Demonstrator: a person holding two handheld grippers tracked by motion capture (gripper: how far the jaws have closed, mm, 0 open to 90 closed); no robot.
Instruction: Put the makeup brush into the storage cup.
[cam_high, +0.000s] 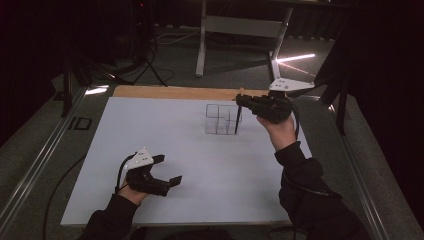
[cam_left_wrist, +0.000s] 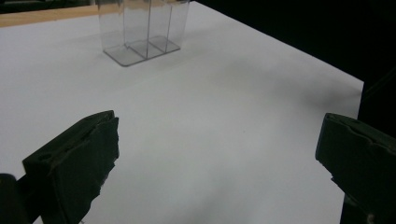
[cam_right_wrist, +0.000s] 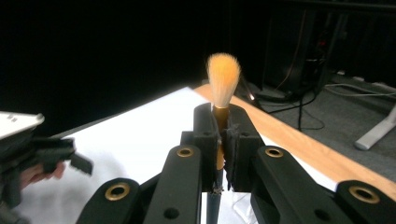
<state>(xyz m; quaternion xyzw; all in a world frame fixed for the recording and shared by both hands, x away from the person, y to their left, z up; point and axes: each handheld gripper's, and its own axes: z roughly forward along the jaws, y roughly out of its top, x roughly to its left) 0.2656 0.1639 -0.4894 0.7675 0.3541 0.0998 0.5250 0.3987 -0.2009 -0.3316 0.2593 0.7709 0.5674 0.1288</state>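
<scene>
Clamped between the black pads of the right tool (cam_right_wrist: 219, 140), a brush (cam_right_wrist: 223, 74) stands bristles-up, its dark handle hanging just above the clear organizer (cam_high: 223, 119) on the white bench (cam_high: 165, 150). Left tool (cam_left_wrist: 219, 154) gapes wide and empty, well short of the organizer. Lowered off-line, the handle could strike a divider wall and tip the light organizer, since nothing steadies it.

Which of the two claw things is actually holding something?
The right gripper: its jaws are clamped on a brush. The left gripper stands wide open above the white sheet.
</scene>
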